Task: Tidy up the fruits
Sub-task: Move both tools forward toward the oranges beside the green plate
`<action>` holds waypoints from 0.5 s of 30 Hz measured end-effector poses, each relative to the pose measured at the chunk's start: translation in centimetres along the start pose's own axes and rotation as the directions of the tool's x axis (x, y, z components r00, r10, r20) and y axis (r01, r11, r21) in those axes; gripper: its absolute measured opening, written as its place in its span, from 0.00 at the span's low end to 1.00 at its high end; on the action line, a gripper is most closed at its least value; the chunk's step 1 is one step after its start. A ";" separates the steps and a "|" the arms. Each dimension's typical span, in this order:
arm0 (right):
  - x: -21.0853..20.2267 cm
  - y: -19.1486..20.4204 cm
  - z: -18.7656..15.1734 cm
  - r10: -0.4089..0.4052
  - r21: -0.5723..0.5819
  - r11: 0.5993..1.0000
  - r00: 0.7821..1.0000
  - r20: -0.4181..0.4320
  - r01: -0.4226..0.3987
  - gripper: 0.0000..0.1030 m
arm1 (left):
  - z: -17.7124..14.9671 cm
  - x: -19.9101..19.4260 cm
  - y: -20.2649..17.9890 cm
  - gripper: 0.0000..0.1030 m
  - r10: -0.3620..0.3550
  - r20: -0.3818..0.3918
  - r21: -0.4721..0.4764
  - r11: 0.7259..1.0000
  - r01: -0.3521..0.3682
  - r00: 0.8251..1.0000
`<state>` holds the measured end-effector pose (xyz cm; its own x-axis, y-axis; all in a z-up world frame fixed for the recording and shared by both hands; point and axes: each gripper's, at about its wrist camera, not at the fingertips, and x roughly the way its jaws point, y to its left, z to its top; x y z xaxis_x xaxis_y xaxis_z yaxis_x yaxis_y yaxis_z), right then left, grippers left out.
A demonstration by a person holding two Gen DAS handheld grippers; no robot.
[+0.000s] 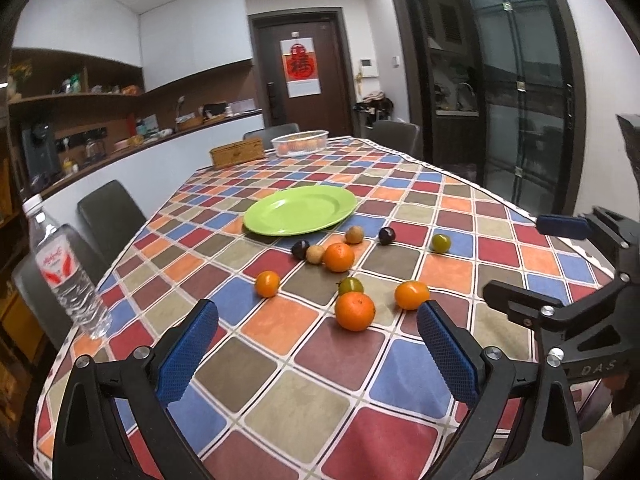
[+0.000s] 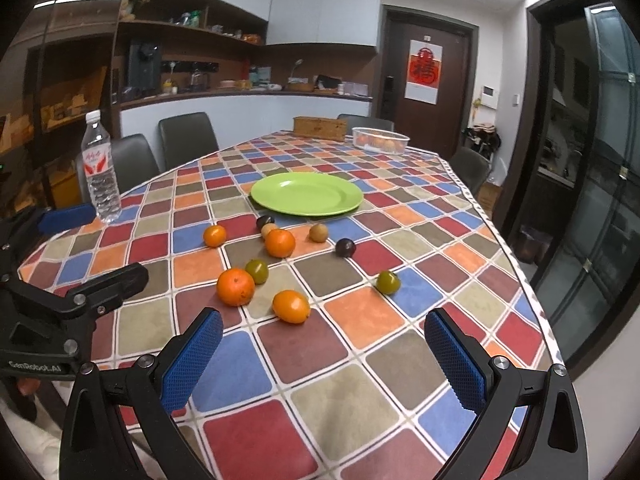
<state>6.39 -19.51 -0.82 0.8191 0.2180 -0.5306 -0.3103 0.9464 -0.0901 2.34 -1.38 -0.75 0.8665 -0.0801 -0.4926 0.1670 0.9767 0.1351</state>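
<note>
An empty green plate [image 1: 300, 209] [image 2: 307, 193] lies mid-table on the checkered cloth. In front of it are scattered several oranges [image 1: 355, 311] [image 2: 235, 286], two green fruits [image 1: 441, 243] [image 2: 387, 282], two dark plums [image 1: 386, 235] [image 2: 345, 247] and two small brown fruits [image 1: 354, 235] [image 2: 318, 233]. My left gripper [image 1: 318, 324] is open above the near table edge, just short of the closest orange, holding nothing. My right gripper [image 2: 323, 334] is open too, empty, near an orange [image 2: 291, 306]. Each gripper shows at the side of the other's view.
A water bottle [image 1: 68, 276] [image 2: 100, 168] stands at the table's left edge. At the far end sit a clear bowl of oranges [image 1: 300, 143] [image 2: 380, 140] and a wicker box [image 1: 237, 152] [image 2: 320, 127]. Grey chairs [image 2: 188, 140] line the table's left side.
</note>
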 end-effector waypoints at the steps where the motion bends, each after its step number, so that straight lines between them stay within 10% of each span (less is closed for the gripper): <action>1: 0.3 0.0 0.0 0.004 -0.007 1.000 1.000 -0.004 -0.004 0.99 | 0.0 0.4 -0.1 0.95 -0.011 -0.005 0.012 1.000 0.011 1.000; 15: 5.1 -0.1 0.6 0.081 -0.138 0.986 0.989 -0.126 -0.098 0.81 | 0.2 5.3 -0.8 0.70 -0.104 -0.099 0.127 0.985 0.117 0.990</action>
<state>10.94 -18.38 -2.99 0.7239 0.2617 -0.6384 -0.4528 0.8783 -0.1534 6.95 -2.61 -3.30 0.7933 -0.1613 -0.5871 0.3255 0.9273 0.1851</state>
